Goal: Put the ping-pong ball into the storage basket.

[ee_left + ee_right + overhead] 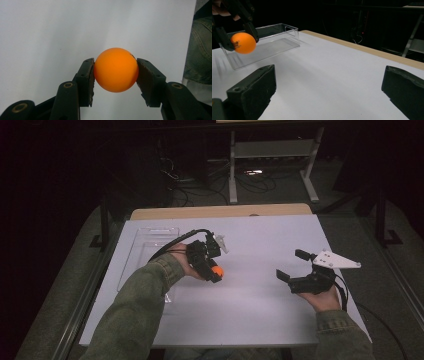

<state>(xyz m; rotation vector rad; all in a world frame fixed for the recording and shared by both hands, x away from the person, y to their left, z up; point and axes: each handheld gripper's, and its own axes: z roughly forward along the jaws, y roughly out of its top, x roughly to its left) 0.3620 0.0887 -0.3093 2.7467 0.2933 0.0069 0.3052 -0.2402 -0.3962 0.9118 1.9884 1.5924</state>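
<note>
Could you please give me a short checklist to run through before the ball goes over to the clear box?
1. Grip: left gripper shut on the orange ball, a pad on each side: ok.
2. Ball off the table: ok, it hangs in the air in the right gripper view.
3. Clear box upright and open on top: ok.
4. Room in the box: ok, nothing seen inside.
5. Right gripper clear of the path: ok, open, well to the side.
6. Ball centred between the pads: cannot tell.
</note>
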